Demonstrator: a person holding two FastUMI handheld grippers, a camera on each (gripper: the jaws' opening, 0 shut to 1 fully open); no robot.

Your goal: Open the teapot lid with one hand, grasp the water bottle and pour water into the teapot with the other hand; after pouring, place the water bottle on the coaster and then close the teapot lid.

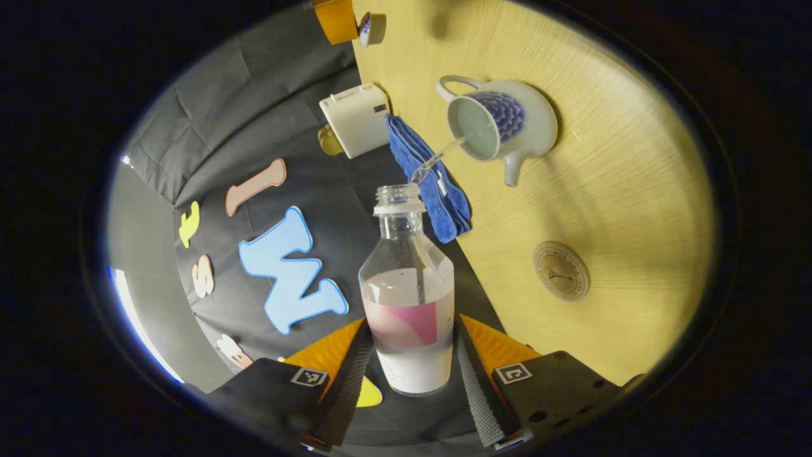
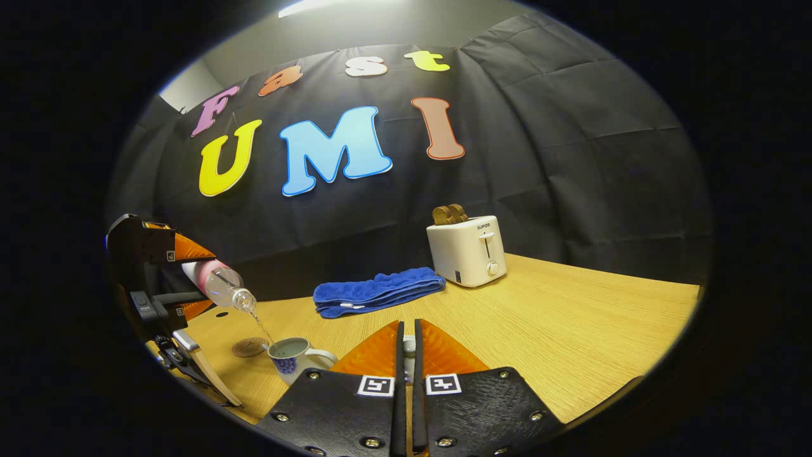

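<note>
Left gripper: fingers clamped on the water bottle, bottle tipped, mouth aimed at 1 o'clock toward the open teapot; thin water stream running into it. Coaster bare on the counter, at 5 o'clock from the teapot. Blue towel and toaster near the counter's back edge. Right gripper: fingers nearly closed, pinching a small pale piece, likely the lid; cannot tell for sure.

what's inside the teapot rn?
The teapot is open, lid off. A thin stream from the tilted water bottle, held by the left gripper, runs into it. Inside looks pale; the water level cannot be told.
</note>
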